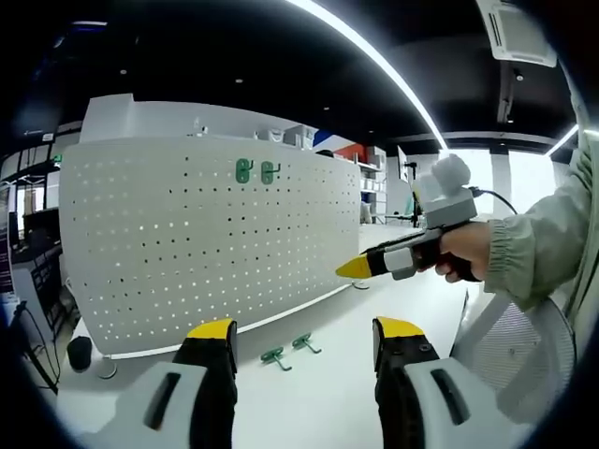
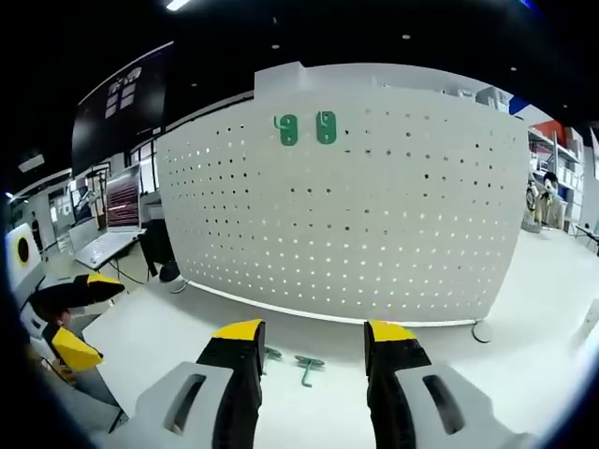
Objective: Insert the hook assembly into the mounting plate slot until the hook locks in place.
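A white perforated mounting plate (image 1: 206, 234) (image 2: 356, 206) stands upright on the white table. Two green hooks (image 1: 255, 171) (image 2: 305, 128) hang side by side near its top edge. Two more green hooks (image 1: 288, 351) (image 2: 295, 363) lie loose on the table in front of the plate. My left gripper (image 1: 304, 339) is open above the table, nothing between its yellow-tipped jaws, the loose hooks just beyond them. My right gripper (image 2: 314, 339) is open too, empty, with the loose hooks between and beyond its tips. The right gripper (image 1: 370, 267) also appears in the left gripper view, held by a hand.
The plate rests on small round feet (image 2: 481, 331). A person's sleeve (image 1: 543, 234) fills the right side. A laptop (image 2: 108, 220) and desks stand at the far left. A white mesh object (image 1: 524, 351) sits at lower right. The left gripper (image 2: 65, 323) shows at the left edge.
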